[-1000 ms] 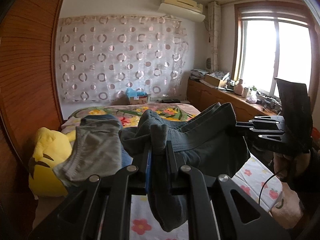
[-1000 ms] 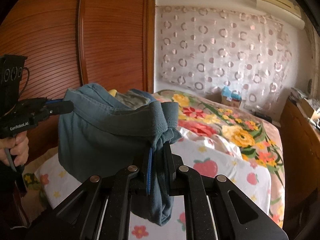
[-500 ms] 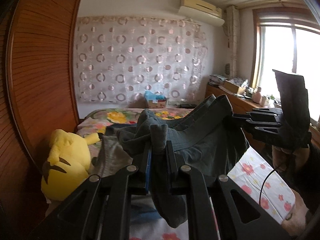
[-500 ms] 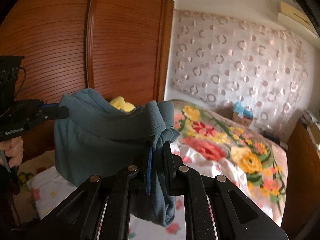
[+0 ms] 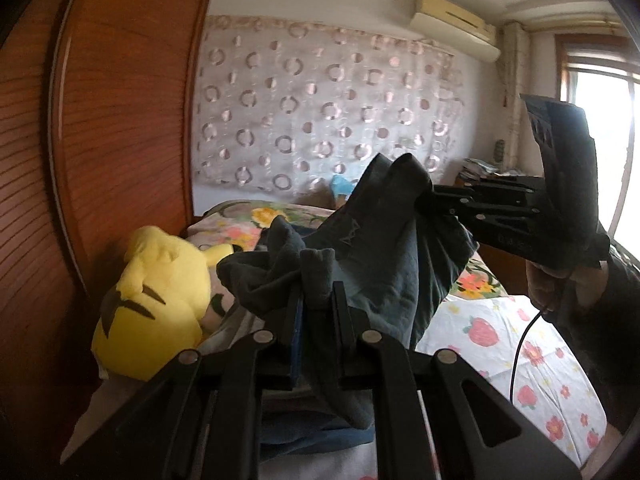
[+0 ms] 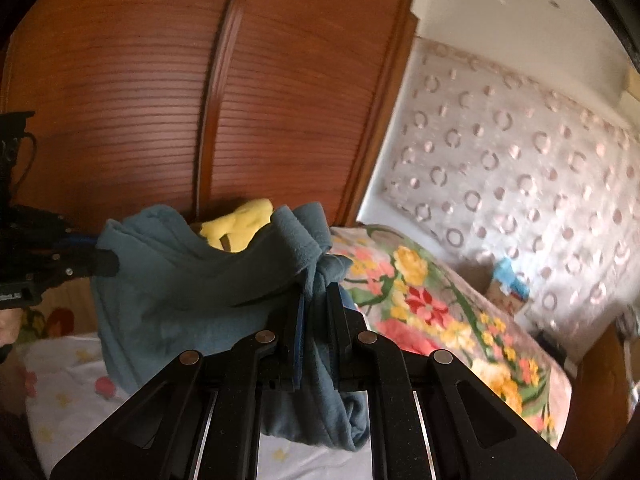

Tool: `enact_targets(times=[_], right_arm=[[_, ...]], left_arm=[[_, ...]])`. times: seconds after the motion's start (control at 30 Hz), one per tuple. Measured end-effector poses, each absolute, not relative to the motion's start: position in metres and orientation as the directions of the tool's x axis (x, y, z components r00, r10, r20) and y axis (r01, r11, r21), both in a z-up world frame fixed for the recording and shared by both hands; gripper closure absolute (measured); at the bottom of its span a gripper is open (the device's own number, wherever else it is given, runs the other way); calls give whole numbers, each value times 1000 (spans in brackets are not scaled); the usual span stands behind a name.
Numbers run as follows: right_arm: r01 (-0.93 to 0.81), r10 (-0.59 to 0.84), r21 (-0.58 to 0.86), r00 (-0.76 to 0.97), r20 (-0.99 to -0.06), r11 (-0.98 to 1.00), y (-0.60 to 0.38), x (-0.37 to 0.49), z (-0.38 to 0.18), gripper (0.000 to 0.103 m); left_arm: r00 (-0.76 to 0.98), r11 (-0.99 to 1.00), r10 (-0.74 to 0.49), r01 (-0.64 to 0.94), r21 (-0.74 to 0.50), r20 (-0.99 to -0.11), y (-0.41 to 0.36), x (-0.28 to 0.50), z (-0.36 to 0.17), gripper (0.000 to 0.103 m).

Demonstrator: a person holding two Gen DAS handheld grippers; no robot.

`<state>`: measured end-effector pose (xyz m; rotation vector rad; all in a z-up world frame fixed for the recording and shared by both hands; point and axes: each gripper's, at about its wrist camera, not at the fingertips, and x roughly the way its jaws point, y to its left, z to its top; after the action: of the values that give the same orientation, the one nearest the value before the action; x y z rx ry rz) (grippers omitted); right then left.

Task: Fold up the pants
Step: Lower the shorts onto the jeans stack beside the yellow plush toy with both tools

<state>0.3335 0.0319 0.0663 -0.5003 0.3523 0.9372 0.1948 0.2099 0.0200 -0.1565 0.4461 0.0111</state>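
Two grippers pinch dark blue pants (image 5: 384, 248) aloft above the bed (image 5: 520, 336): left gripper (image 5: 316, 300) closed on one bunched edge, right gripper (image 6: 316, 300) on another. Farther left lies a yellow plush toy (image 5: 160, 300).

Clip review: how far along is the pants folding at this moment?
Early stage. Done: both grippers have pinched the dark blue-grey pants and lifted them above the floral bed sheet. In hand: the left gripper and right gripper hold the bunched cloth in the air. Left: no neat fold shows; laying flat and folding remain.
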Motion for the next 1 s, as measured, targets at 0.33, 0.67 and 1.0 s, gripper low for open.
enact_targets(times=[0.33,0.67,1.0], right_arm=[[-878,692,-220,472,-546,425,83,373,40,96],[-909,707,-172,405,-580,379,126,388,20,96],[-890,717,-75,409,-564,449,102,393,23,80]], left_arm=[[899,968,80,-174,-183,-430,217,200,-10,93],[871,955,129,-238,-177,-475,222,200,-23,90],[885,958,143,-236,-162,-442,222,181,-8,82]])
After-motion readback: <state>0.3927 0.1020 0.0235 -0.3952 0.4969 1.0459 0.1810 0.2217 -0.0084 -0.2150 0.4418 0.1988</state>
